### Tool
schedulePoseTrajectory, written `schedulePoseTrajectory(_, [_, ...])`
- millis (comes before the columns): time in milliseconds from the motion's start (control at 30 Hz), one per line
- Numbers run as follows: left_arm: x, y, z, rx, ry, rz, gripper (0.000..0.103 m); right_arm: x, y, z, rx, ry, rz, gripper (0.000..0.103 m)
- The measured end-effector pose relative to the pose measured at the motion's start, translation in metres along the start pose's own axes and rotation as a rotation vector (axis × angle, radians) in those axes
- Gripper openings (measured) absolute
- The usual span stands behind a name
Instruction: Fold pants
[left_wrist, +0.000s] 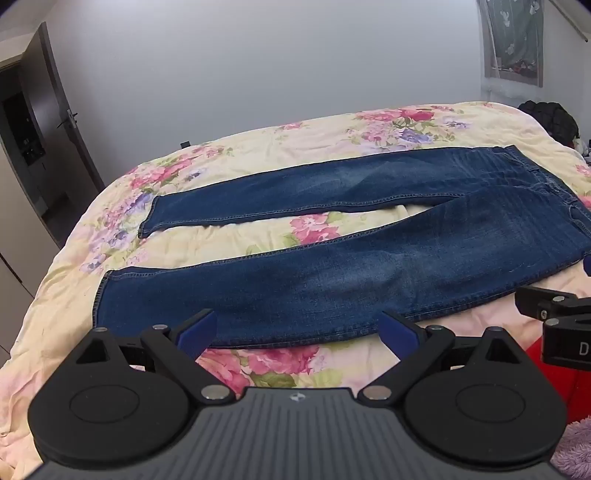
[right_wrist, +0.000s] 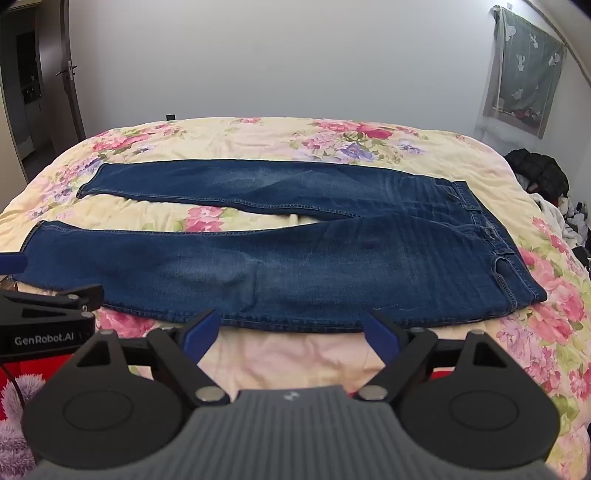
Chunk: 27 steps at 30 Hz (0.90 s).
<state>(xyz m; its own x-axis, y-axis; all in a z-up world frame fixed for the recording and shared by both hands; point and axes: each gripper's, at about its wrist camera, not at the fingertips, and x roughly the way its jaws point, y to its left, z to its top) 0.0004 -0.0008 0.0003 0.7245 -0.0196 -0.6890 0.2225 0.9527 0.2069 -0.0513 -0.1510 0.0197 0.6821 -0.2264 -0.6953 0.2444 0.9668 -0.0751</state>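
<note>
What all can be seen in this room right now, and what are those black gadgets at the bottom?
Blue denim jeans: one pair, dark blue, spread flat on the bed, legs apart, waistband to the right.
Floral quilt: one, cream with pink and purple flowers, covering the bed under the jeans.
Grey patterned curtain: one, grey-green, on the wall at right.
Dark door: one, brown, open at far left.
Black clothing heap: one, black, beside the bed's right end.
Left gripper: one, black with blue pads, jaws open, at the jeans' near edge, holding nothing.
Right gripper: one, same colours, jaws open, at the jeans' near edge, empty.
</note>
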Motion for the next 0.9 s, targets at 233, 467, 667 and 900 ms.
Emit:
schedulePoseTrajectory(233, [-0.001, 0.006, 0.003, -0.016, -0.015, -0.017, 0.103, 0.0, 0.001, -0.001, -0.004, -0.01, -0.002, 0.082])
schedulePoseTrajectory(467, [-0.005, 0.0, 0.0, -0.012, -0.025, -0.001, 0.103, 0.001, -0.004, 0.001, 0.021, -0.006, -0.004, 0.082])
schedulePoseTrajectory(667, [-0.004, 0.003, 0.001, -0.027, -0.023, 0.01, 0.103, 0.0, -0.001, 0.001, 0.019, -0.012, -0.002, 0.082])
schedulePoseTrajectory(900, [-0.004, 0.003, 0.002, -0.031, -0.025, 0.009, 0.103, 0.0, 0.001, 0.001, 0.018, -0.012, -0.003, 0.082])
